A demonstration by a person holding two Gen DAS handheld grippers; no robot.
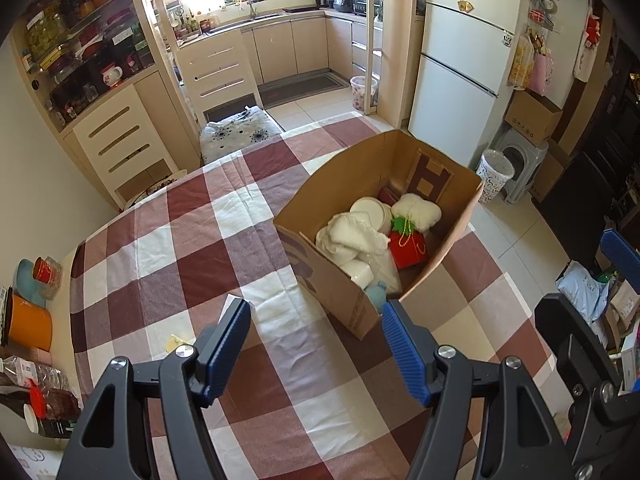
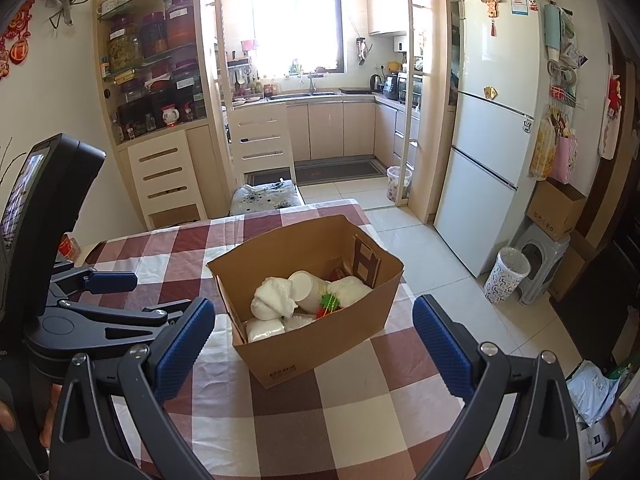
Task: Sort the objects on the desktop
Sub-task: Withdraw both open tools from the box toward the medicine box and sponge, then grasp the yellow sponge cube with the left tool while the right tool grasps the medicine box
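Both claws hang wide open and empty: the left gripper [image 1: 314,322] and the right gripper [image 2: 314,342]. Just ahead of them, the open brown cardboard box [image 2: 320,344] already holds white plush pieces [image 1: 344,236], a white round tub [image 2: 306,286] and a small red gift box [image 1: 408,248]. The sorting looks nearly done, as the red-and-white checked tablecloth [image 1: 192,240] around the claws lies almost bare, with only a small yellowish scrap [image 1: 174,342] near the left claw.

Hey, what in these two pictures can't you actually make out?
- Bottom of the box: both views, hidden under the white cloths and the red gift box.
- Print on the box front: right wrist view, too small to read.
- Bottles at the table's left edge: left wrist view, cut off by the frame.
- Table near side: both views, hidden behind the open fingers.
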